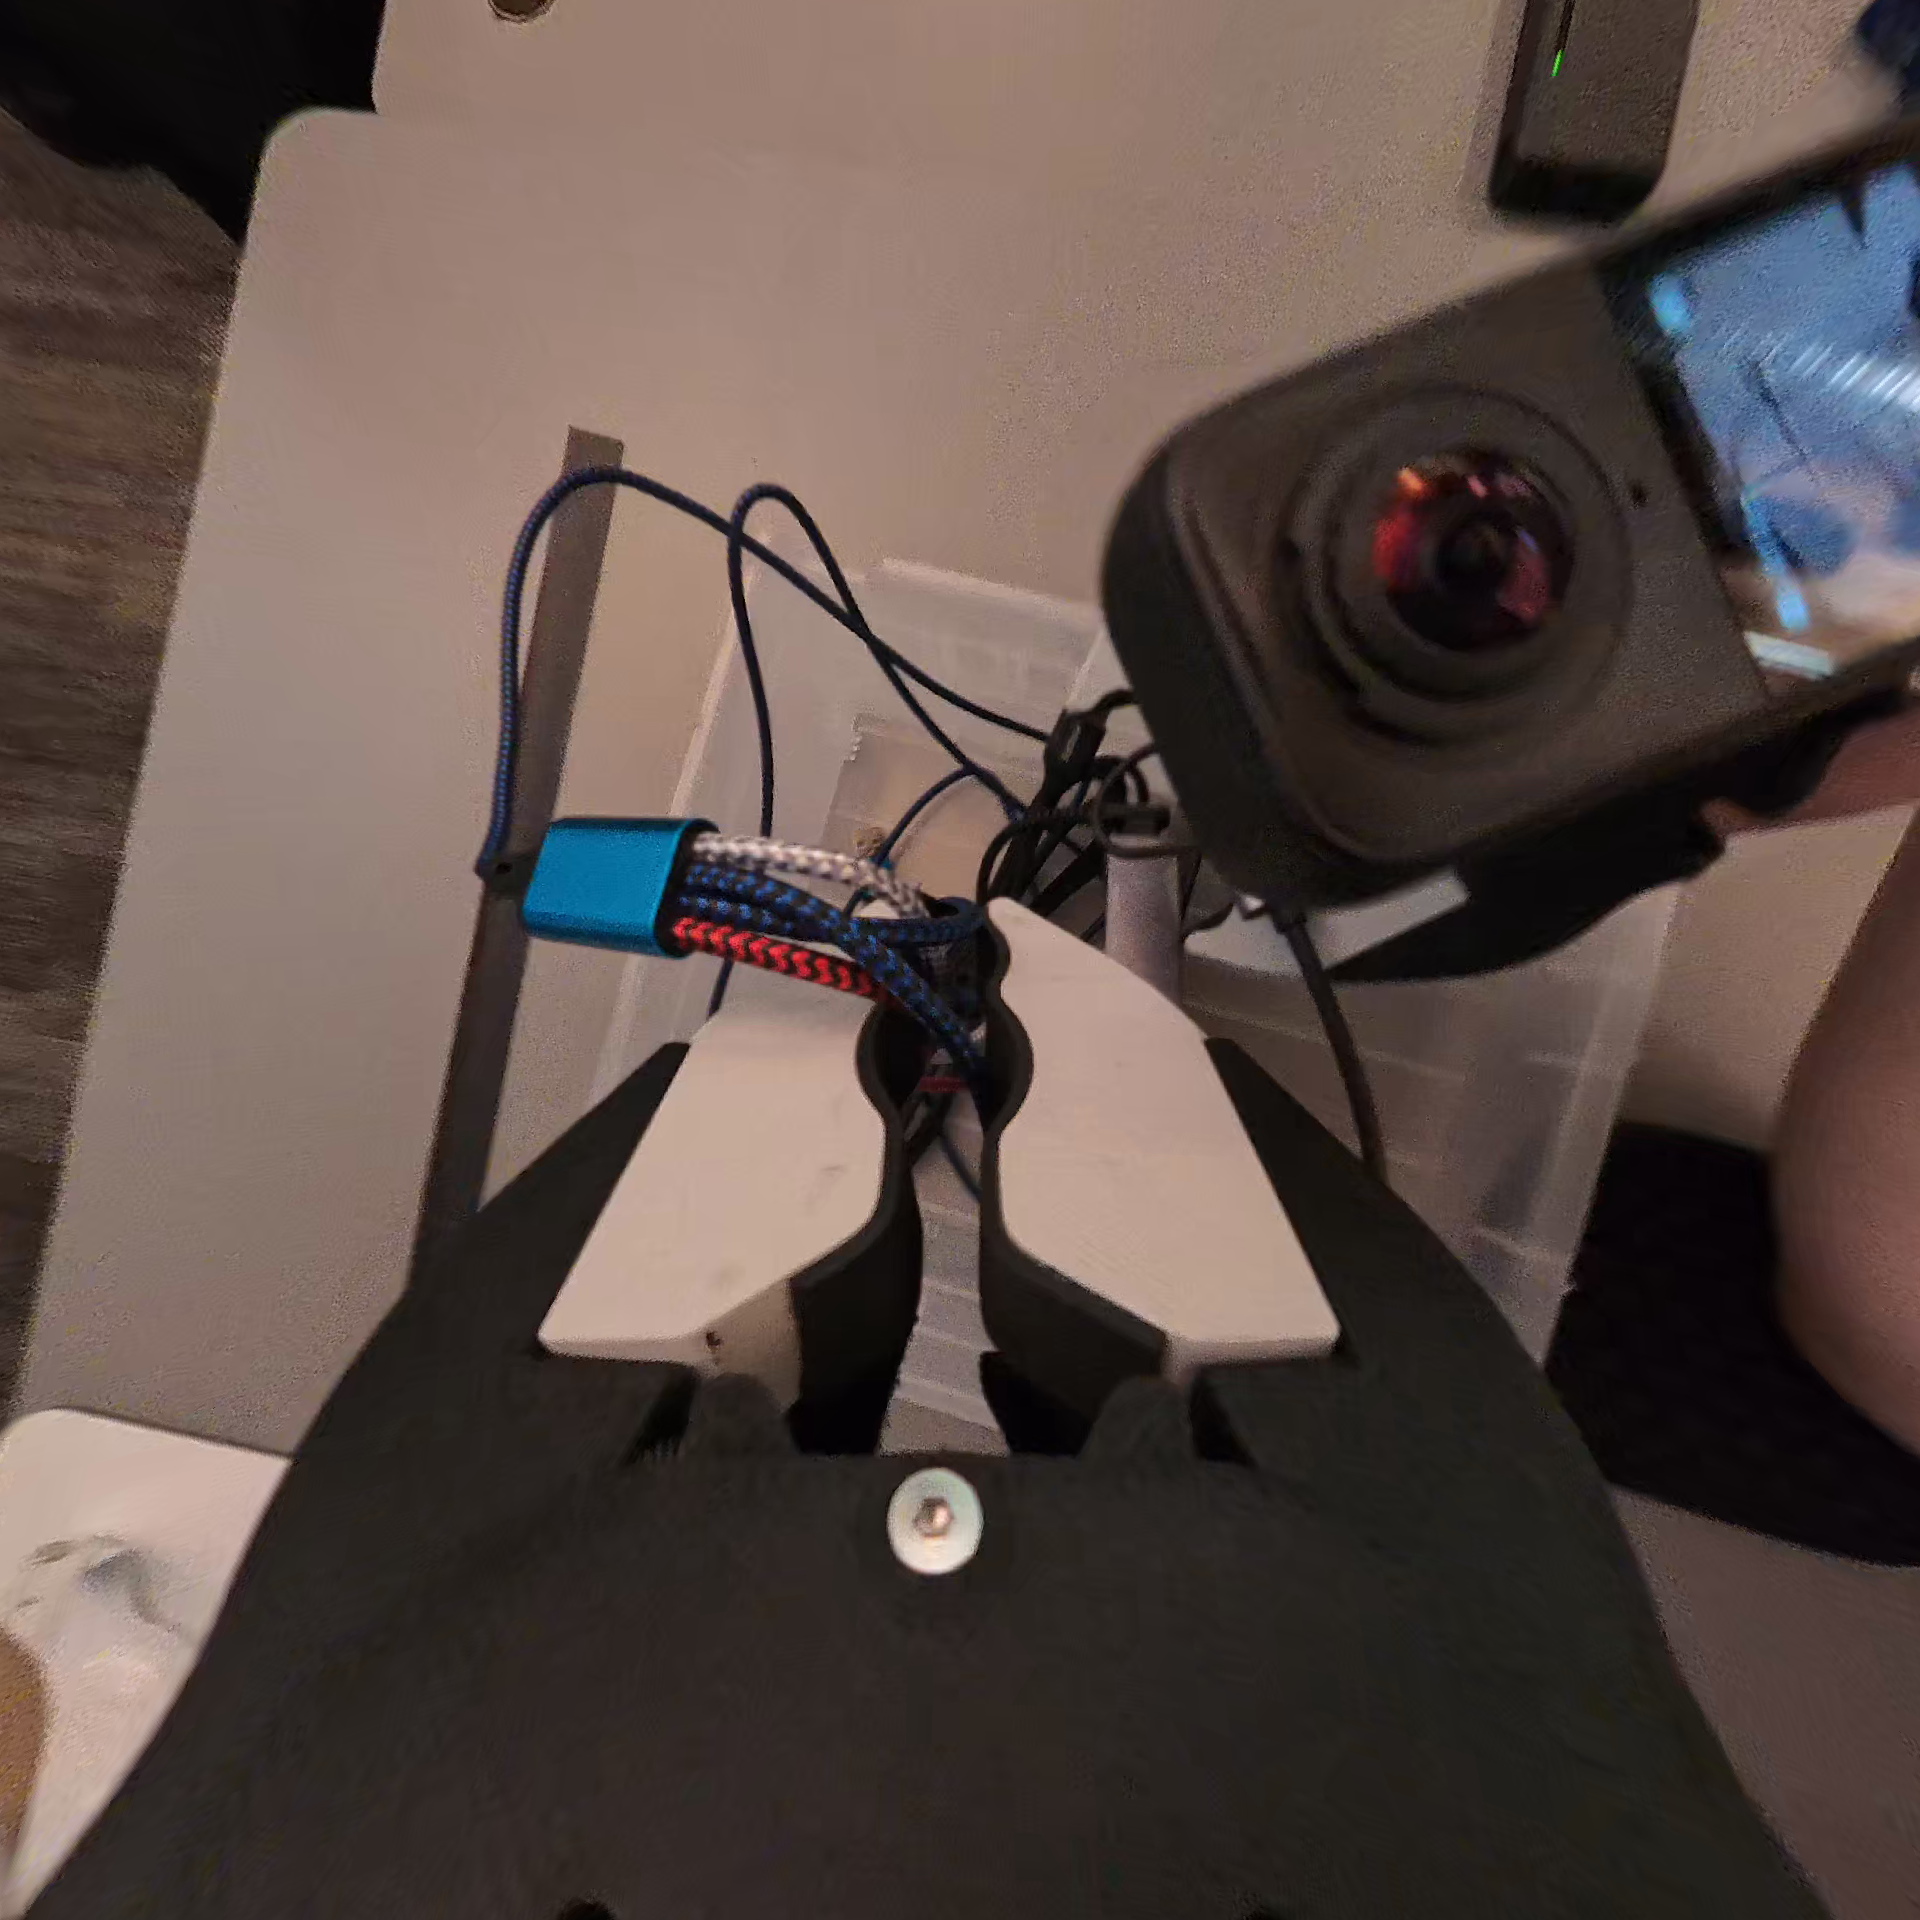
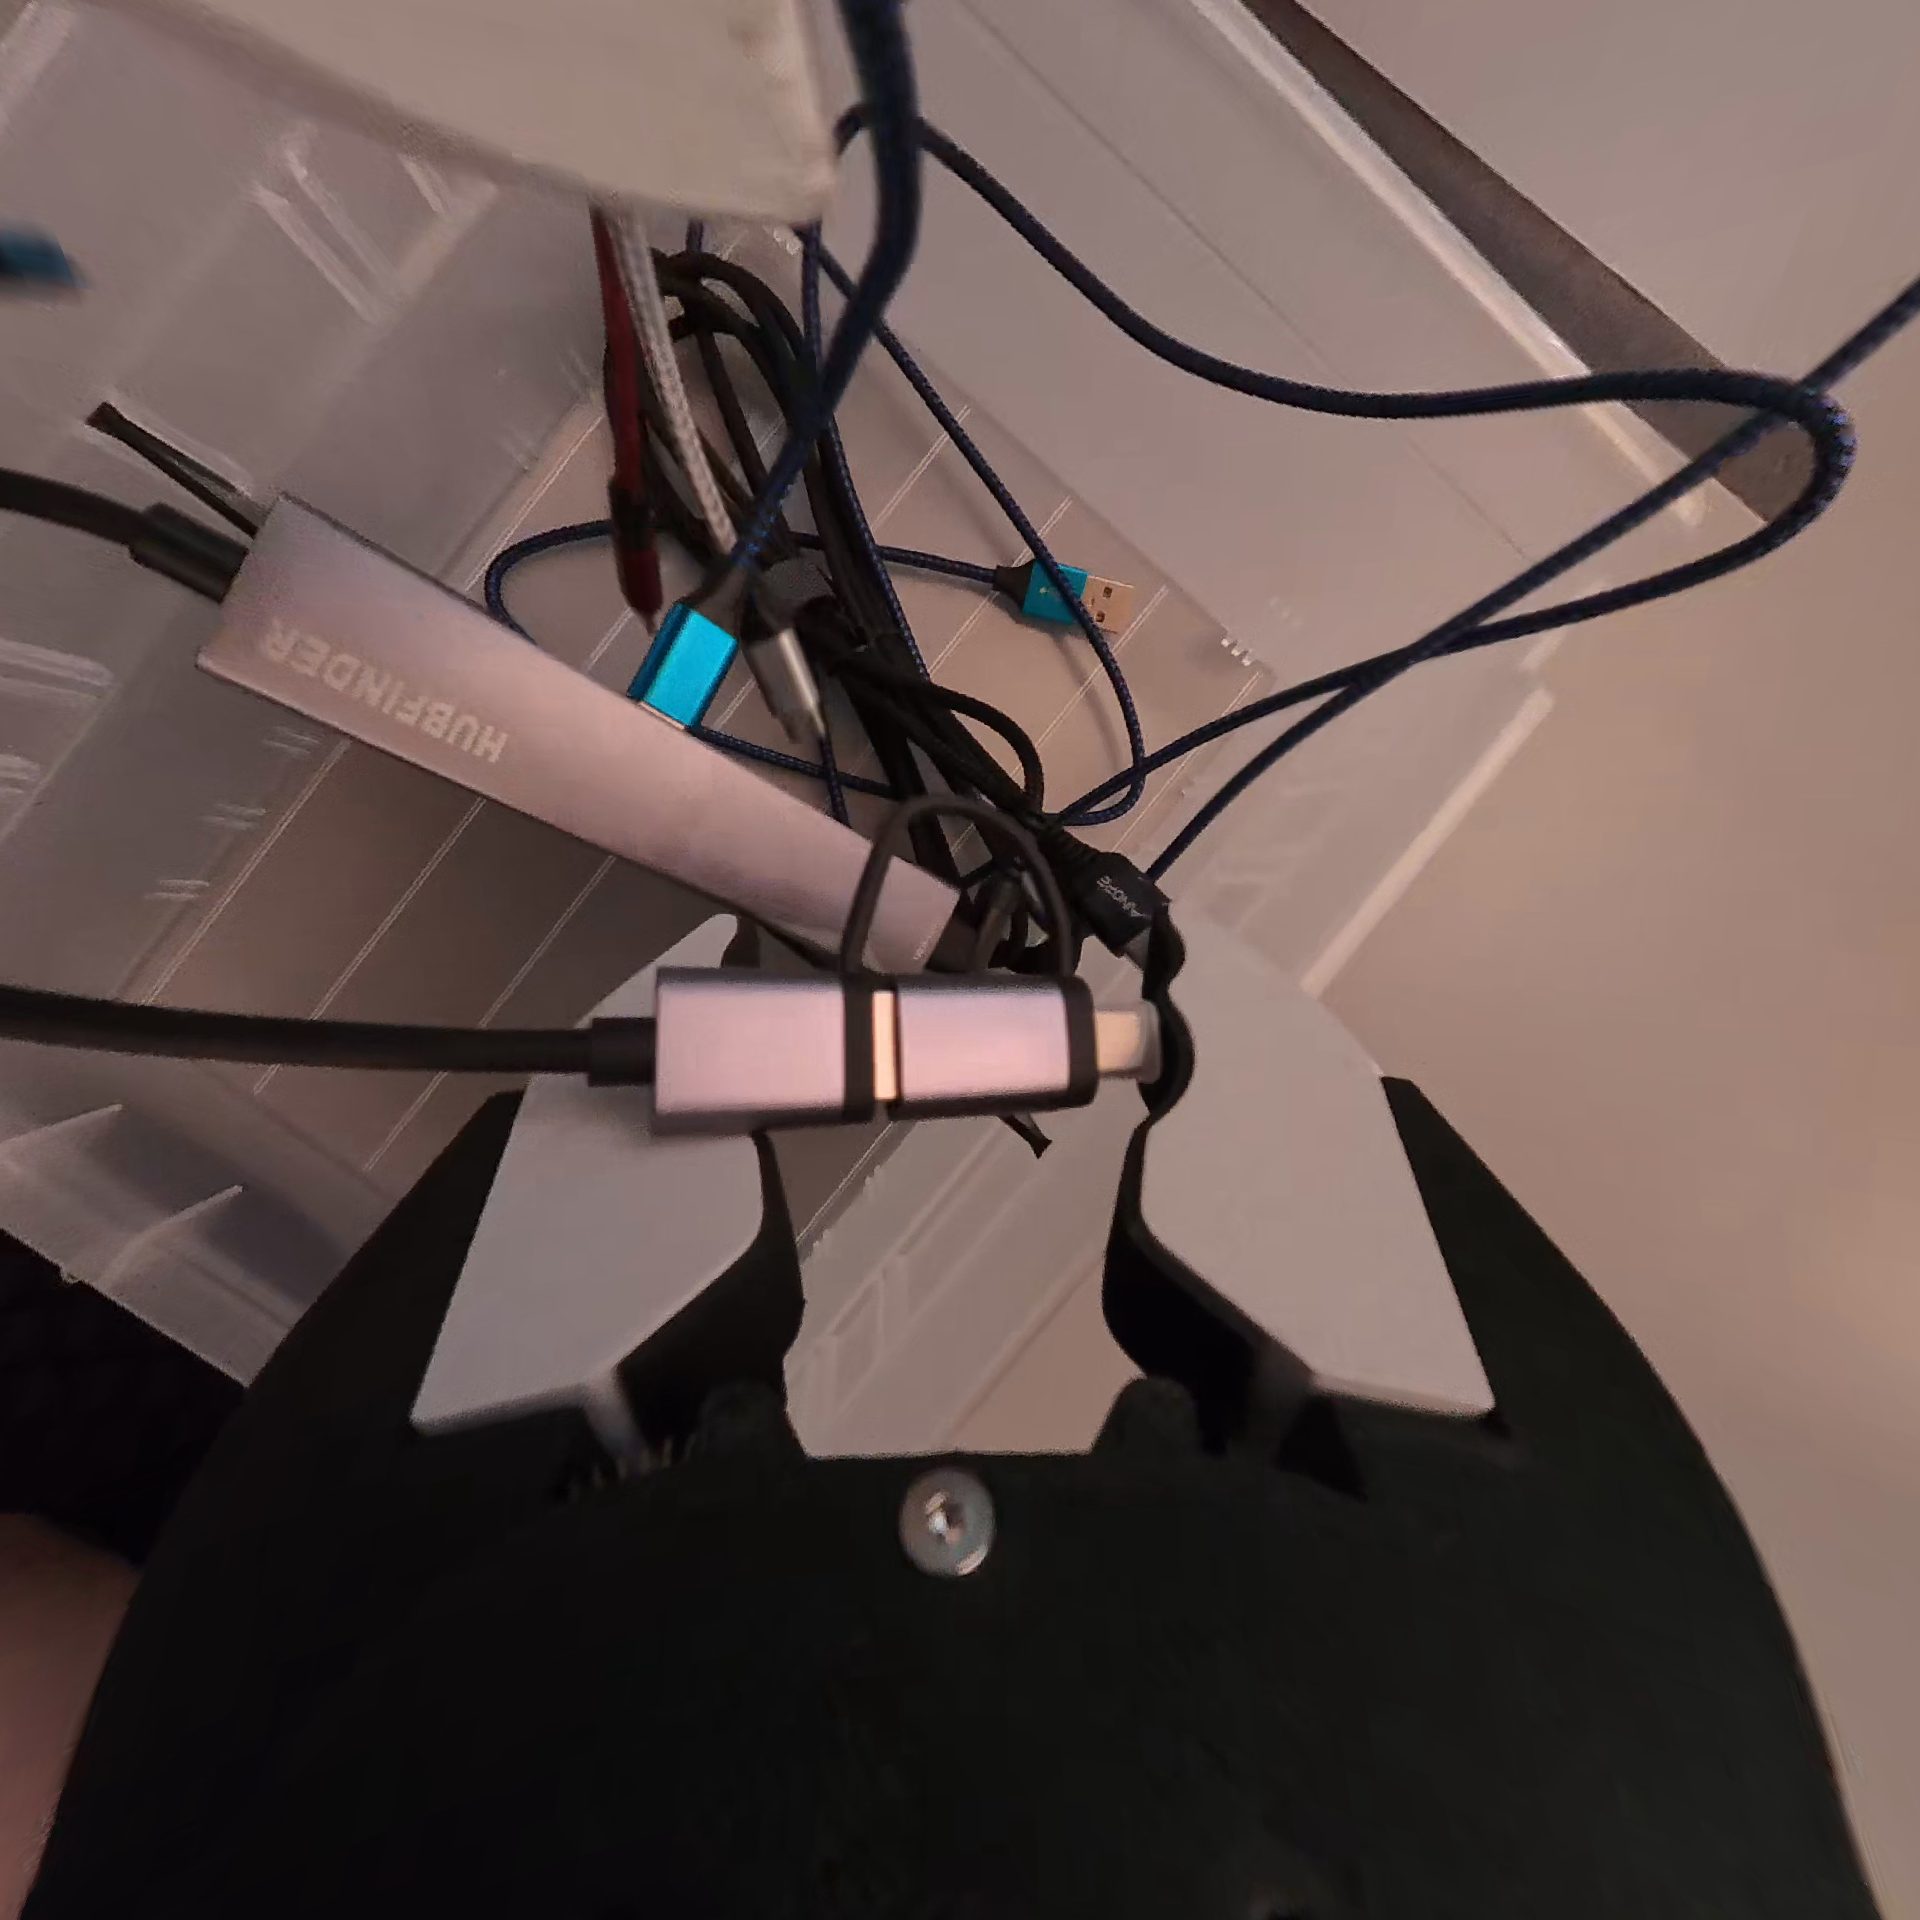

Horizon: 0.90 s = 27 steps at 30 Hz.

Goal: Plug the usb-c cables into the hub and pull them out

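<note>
So we're honestly not far into this one yet, as far as we can judge. Our left gripper (image 1: 956, 997) has its jaws pinched nearly closed on a bundle of braided cables (image 1: 831, 925) (white, blue, red), which run out to the left of the jaws into a blue splitter (image 1: 613, 883), with thin dark leads looping away beyond it. Our right gripper (image 2: 966, 1049) is clamped on a grey adapter plug (image 2: 873, 1049) lying crosswise between the jaws, its black cord (image 2: 312, 1039) trailing off to the left. The hub (image 2: 540, 717), a long grey bar, sits just past the right jaws, angled up and to the left, over a clear plastic bin (image 2: 1039, 312) holding a tangle of other leads, including a blue-shelled plug (image 2: 686, 665) right beside the hub's edge. We can't tell whether that one is actually seated in a port or just resting against it. The plug we're holding isn't in the hub, so the plugging in looks barely started, and all the pulling out is still ahead. The tangle near the hub's end looks like the annoying part.
</note>
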### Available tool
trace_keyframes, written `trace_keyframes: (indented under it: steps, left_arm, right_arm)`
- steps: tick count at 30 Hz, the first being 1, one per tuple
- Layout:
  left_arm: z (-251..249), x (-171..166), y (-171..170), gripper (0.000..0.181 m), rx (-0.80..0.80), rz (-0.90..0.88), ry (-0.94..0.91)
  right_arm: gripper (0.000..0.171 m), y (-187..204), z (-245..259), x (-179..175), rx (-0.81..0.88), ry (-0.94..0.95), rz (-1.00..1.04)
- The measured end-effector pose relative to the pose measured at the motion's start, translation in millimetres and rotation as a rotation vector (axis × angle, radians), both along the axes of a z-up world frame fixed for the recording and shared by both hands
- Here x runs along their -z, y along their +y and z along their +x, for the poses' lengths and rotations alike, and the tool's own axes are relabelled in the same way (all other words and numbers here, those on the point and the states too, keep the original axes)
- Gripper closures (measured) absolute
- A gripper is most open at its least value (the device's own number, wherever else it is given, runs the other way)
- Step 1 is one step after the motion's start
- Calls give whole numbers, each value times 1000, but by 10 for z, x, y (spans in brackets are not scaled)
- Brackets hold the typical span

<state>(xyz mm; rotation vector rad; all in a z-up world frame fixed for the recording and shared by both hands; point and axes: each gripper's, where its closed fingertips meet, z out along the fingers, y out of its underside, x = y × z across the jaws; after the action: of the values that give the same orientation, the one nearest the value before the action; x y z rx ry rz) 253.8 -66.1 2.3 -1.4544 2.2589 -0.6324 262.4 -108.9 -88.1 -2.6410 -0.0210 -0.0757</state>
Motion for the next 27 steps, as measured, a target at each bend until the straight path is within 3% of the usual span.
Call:
trace_keyframes:
  steps: [1,6,11,14,17,20,24,27]
  left_arm:
    - [44,-6,-5,176,-19,-28,9]
    - [185,60,31,176,-31,-97,-63]
    - [-176,560,285,174,34,80,30]
    - [-416,696,360,171,37,112,63]
    - [-592,665,448,165,2,150,74]
    - [-812,674,515,147,-22,181,160]
    - [-1024,611,655,142,-84,234,152]
    - [-1196,476,595,149,-101,139,77]
  right_arm:
    - [100,0,-3,-7,6,10,7]
    - [101,5,31,-81,40,30,55]
    - [101,29,55,-65,35,14,45]
    - [101,128,77,-102,48,7,62]
    - [97,183,36,-39,30,10,26]
    - [92,186,63,-3,49,-2,-1]
    - [98,80,115,-79,89,3,30]
    - [98,-76,135,-237,139,13,82]
